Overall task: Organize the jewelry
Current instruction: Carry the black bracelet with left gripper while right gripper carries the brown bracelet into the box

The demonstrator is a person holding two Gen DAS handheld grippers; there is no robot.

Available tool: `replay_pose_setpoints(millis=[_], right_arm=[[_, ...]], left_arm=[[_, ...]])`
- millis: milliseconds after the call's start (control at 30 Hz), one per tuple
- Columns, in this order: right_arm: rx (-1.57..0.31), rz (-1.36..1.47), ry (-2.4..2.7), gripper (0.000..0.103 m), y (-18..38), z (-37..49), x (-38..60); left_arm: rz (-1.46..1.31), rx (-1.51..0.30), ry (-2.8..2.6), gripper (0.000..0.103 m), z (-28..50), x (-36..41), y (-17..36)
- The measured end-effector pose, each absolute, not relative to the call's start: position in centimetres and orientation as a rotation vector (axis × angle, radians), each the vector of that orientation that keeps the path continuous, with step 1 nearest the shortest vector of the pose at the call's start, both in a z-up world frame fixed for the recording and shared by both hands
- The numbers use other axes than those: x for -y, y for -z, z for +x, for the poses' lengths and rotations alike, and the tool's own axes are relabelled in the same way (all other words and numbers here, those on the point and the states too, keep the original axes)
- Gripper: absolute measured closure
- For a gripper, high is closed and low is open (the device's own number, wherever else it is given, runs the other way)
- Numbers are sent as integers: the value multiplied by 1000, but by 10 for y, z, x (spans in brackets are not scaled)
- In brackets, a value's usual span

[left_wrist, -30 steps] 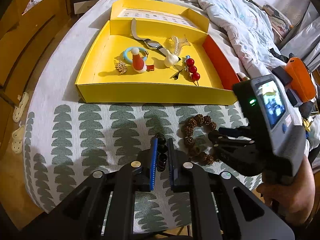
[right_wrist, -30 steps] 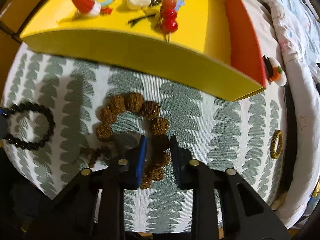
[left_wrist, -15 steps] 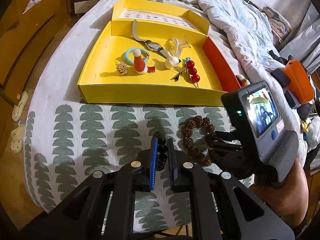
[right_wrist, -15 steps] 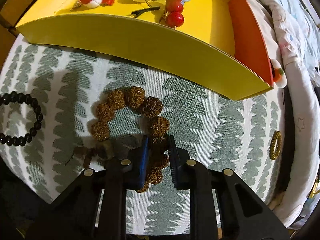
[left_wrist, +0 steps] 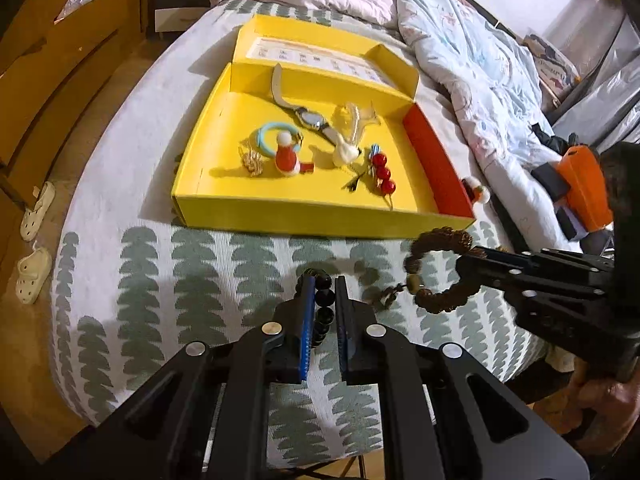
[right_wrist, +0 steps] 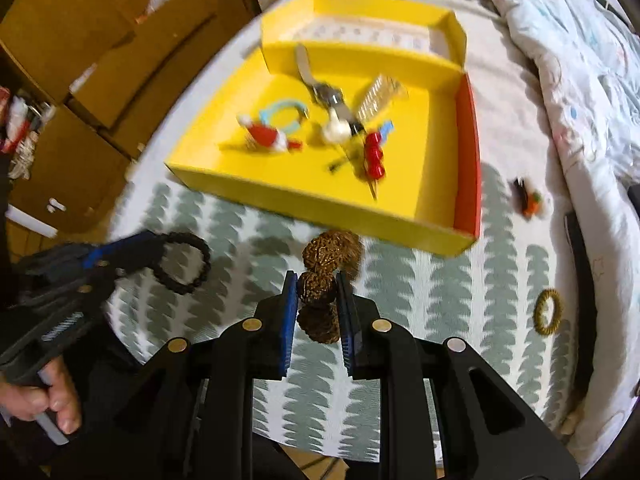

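My left gripper (left_wrist: 322, 286) is shut on a black bead bracelet (left_wrist: 322, 299), also seen in the right wrist view (right_wrist: 182, 263), held just above the patterned bedspread. My right gripper (right_wrist: 317, 282) is shut on a brown seed-bead bracelet (right_wrist: 320, 276), lifted off the bedspread; it shows in the left wrist view (left_wrist: 436, 272) hanging from the right gripper (left_wrist: 464, 270). The open yellow box (left_wrist: 320, 216) lies beyond, holding a watch (left_wrist: 310, 118), a blue ring (left_wrist: 276, 140), a Santa clip (left_wrist: 286, 158), a red berry pin (left_wrist: 382, 174) and other pieces.
A small gold ring (right_wrist: 548, 312) and a small orange-and-white clip (right_wrist: 530, 202) lie on the bed right of the box. A crumpled duvet (left_wrist: 480, 64) lies at the back right. Wooden drawers (left_wrist: 48, 60) and slippers (left_wrist: 34, 240) are to the left of the bed.
My right gripper has lifted the brown bracelet off the bedspread and tilted up toward the box. My left gripper has raised the black bracelet slightly.
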State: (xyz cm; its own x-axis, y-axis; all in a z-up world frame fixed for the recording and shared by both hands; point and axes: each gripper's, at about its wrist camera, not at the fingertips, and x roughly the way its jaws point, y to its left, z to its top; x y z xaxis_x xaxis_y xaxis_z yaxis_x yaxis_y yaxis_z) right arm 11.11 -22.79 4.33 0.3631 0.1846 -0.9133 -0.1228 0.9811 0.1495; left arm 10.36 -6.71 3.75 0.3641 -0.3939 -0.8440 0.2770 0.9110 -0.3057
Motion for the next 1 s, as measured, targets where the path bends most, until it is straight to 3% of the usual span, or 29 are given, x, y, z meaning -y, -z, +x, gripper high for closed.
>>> replay_pose_setpoints(millis=[500, 1000], right_arm=[[-1052, 123, -234, 83, -122, 193, 235], [-1152, 154, -175, 83, -58, 290, 287]], left_arm=[[-131, -1082, 428, 93, 186, 87, -76], [-93, -1154, 477, 93, 303, 141, -37]])
